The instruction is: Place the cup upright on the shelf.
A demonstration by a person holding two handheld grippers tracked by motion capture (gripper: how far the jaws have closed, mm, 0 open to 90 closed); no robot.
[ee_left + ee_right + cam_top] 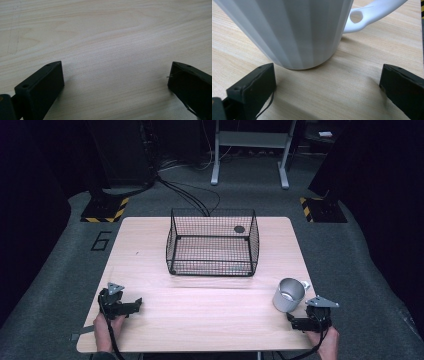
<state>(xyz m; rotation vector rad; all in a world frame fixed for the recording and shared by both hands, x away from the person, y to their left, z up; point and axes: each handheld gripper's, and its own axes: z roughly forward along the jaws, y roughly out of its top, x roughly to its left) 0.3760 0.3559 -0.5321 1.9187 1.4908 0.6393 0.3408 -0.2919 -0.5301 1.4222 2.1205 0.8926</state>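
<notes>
The right claw (295, 322) sits low at the near right corner of the table (150, 240), jaws spread wide with nothing between them, and the white mug (289, 295) stands upright just ahead of its tips, apart from them, a little off toward the left jaw in the right gripper view. There the mug's ribbed wall (294, 32) looms close, tapering down to a narrow base, while the handle (372, 13) juts out up and to the right, beyond the right jaw's line. My read is that the step in hand is closing in for the grab, and the opening looks wide enough to take the lower body. To do it well, I'd slide forward low and level, shifting slightly so the mug centres between the jaws rather than bumping the left one, and keep the handle outside the grip so it can't twist the hold. A squeeze near the base on a tapered, smooth wall could let the mug squirt upward or tip, so a bite a bit higher on the body seems safer. Over on the other side, the left claw (136, 306) rests near the table's front left, jaws also spread over bare wood. The wire basket (212, 245) waits well beyond the right claw, up and to its left, likely the destination.
</notes>
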